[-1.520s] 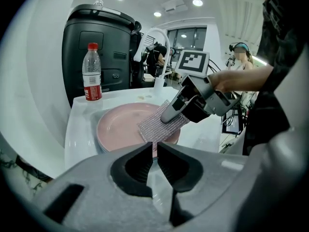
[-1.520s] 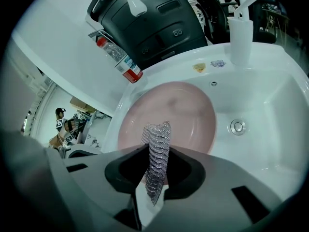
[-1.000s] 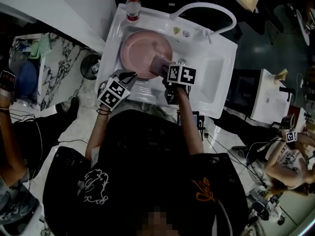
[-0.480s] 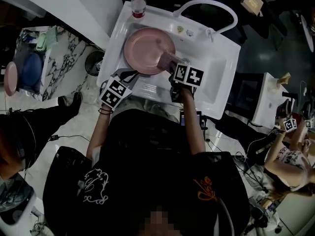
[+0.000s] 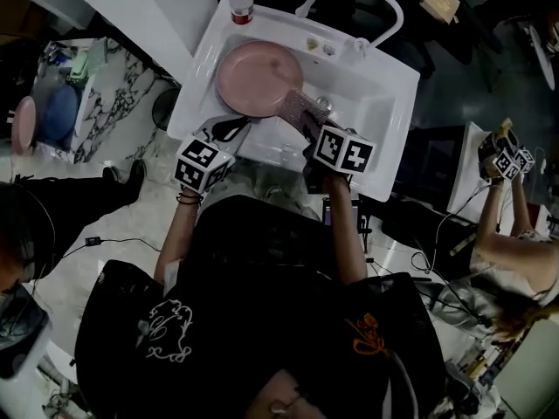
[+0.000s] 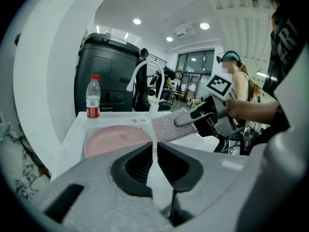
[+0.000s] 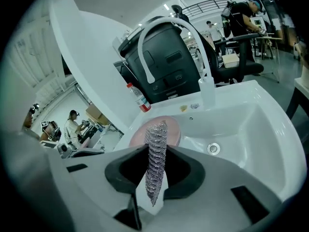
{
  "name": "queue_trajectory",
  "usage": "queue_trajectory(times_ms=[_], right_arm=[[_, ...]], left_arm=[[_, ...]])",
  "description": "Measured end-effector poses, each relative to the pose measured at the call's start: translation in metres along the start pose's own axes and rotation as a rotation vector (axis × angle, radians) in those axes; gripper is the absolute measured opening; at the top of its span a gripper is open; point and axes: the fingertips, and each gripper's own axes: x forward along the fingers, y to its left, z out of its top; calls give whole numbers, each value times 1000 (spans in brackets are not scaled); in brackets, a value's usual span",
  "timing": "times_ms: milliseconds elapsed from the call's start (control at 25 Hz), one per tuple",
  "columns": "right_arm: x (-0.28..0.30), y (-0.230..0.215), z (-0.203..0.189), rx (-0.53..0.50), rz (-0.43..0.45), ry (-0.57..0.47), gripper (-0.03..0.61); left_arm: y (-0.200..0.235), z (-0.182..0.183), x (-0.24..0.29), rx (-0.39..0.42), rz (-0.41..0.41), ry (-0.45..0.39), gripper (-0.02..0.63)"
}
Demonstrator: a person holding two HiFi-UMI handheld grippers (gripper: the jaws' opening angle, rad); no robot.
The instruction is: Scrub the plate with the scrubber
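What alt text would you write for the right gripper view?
The right gripper pinches a silvery mesh scrubber, seen edge-on, over a white sink. Behind it a pink plate lies in that sink, with a red-capped bottle on the rim and a curved tap.

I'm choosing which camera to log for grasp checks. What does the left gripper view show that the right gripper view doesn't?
Only the left gripper view: the right tongs seen from outside, clamping the scrubber with its flat face showing, and the left tongs closed on nothing. Only the right gripper view: the drain of the sink, and the scrubber edge-on between that gripper's jaws. Both: the pink plate in the sink, the red-capped bottle and the white faucet.
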Motion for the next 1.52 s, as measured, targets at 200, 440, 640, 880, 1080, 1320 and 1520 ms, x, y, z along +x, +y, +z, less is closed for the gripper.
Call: queue_trajectory(times_ms=[200,440,640,880,1080,1320,1520], right_arm=[[-45,6,-17,-60,47,-41,80],[-89,9,-40,-129,85,-68,80],[-109,16,-59,-129,105,-82,80],[-120,26,-77,-126,139,-93,80],[-124,32,-84,-131,143,-109,80],[-126,50,-100,-143,135,-107,80],[-136,77,-126,-175,111,-118,80]], left_arm=[[-46,10,-14,26,20,-61,41],[-102,13,-33,-3,46,-139,41],[-132,4,-59,23,52,-127,41],[-142,-5,-79,7,89,-134,41],[-151,-5,-85,26,76,-129,41],[-154,-14,-102,48,59,-119,41],[-161,-34,-131,58,42,-133,41]])
